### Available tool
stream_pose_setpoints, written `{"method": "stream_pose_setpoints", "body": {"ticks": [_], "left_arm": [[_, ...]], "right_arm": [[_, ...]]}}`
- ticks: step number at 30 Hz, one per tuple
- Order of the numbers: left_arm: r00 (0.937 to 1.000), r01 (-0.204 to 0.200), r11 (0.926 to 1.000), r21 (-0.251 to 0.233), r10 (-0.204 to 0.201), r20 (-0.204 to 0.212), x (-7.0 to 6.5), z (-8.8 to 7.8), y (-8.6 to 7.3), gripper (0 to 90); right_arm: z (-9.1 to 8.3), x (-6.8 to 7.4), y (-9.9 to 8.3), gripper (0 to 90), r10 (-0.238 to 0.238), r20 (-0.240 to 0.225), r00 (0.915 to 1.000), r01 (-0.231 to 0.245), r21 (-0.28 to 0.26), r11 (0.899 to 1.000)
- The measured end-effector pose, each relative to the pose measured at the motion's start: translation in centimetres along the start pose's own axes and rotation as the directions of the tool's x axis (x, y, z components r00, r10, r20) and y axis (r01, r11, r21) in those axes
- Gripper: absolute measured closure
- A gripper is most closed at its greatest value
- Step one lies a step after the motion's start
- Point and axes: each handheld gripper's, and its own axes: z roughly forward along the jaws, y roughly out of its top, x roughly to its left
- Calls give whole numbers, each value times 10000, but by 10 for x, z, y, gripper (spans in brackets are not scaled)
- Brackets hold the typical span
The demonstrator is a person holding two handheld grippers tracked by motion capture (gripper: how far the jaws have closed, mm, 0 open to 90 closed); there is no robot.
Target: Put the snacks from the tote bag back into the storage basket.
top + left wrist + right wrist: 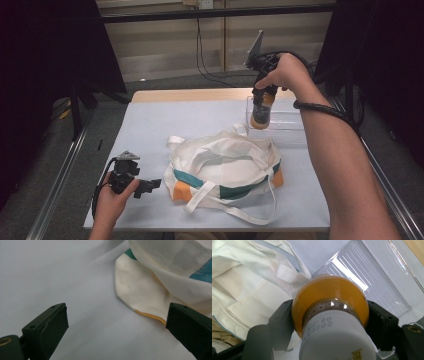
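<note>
Light falls from above onto the pale tabletop, which reads evenly bright in the high view, while the upper corners and both sides sink into near black. The high view is soft overall, with fine detail smeared. Shadows are weak: a faint one lies under the white bag. In the left gripper view the bag is fairly sharp, but the near black jaws are blurred. In the right gripper view the orange bottle and its white cap are out of focus, glints sit on its neck, and a bright glare streak crosses the clear tray.
</note>
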Motion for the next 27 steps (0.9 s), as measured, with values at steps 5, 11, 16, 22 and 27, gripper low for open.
{"method": "stream_pose_setpoints", "body": {"ticks": [5,11,16,22,27], "left_arm": [[10000,-33,10000,69,33,-15,1,-1,0,38],[9999,59,10000,36,-59,-112,1,-1,0,39],[10000,-19,9998,191,20,-45,2,0,-1,38],[10000,60,9999,110,-59,-76,2,0,-1,39],[10000,65,9999,135,-64,-61,2,1,-2,39]], "right_arm": [[3,-2,3,306,6,4,10000,-7,65,10000],[7,-5,5,305,224,-42,9997,-223,190,9996],[8,-8,7,305,295,-23,9996,-294,188,9994],[13,-12,10,305,211,9,9998,-211,223,9995],[16,-16,11,305,261,-79,9996,-260,146,9996]]}}
